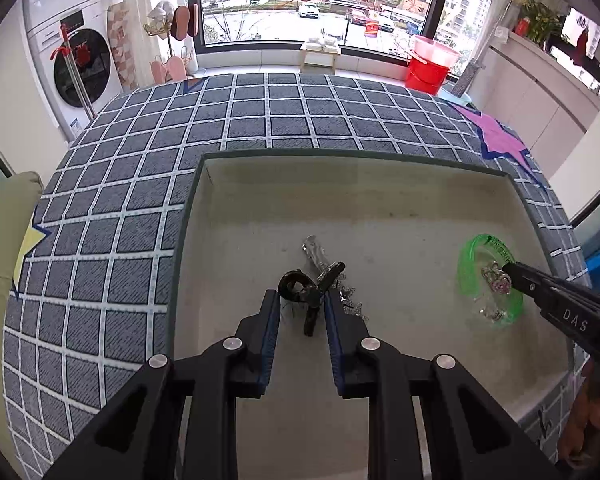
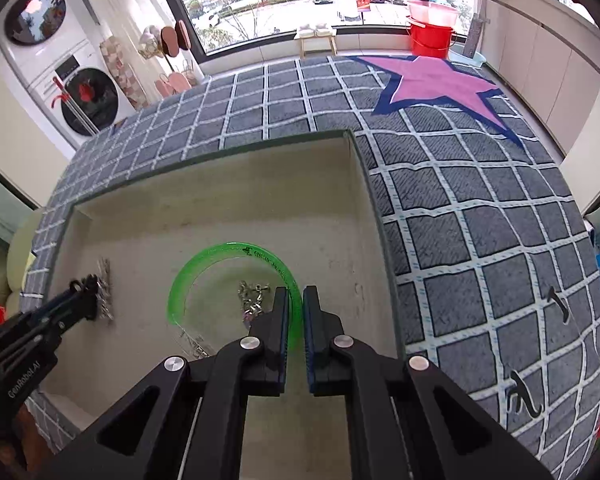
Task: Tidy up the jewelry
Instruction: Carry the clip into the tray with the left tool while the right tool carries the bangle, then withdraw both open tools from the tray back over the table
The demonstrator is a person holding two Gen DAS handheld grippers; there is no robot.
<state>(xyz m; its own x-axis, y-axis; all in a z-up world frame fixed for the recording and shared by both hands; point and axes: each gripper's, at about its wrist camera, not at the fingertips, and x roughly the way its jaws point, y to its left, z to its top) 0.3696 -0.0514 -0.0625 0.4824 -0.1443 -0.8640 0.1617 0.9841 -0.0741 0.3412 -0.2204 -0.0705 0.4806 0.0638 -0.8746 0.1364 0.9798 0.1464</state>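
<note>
A grey checked cloth (image 1: 140, 208) with white grid lines covers the table, a pink star (image 2: 432, 80) printed near its far right corner, and on it sits a shallow beige tray (image 1: 380, 216) with a dark rim. Both grippers reach down steeply into this tray from the near side, side by side. The left gripper (image 1: 302, 300) comes in over the tray's left-middle part, its arms spreading toward the camera; its fingers stand partly apart, and a black hair clip (image 1: 300, 290) with a curled end sits between the tips, apparently gripped there, though the exact contact of the pads is hard to make out. Just beyond and beside the clip lies a silver chain piece (image 1: 316, 252) on the tray floor. The right gripper (image 2: 296, 296) works in the tray's right part; its fingers are clenched almost together on the rim of a green translucent bangle (image 2: 220, 256), which passes through the narrow gap between the pads. Inside the bangle's ring rests a small silver charm piece (image 2: 252, 300) with a pinkish stone, just beside the left fingertip. A further small silver item (image 1: 492, 314) lies on the tray floor at the bangle's near edge, too small to identify.
</note>
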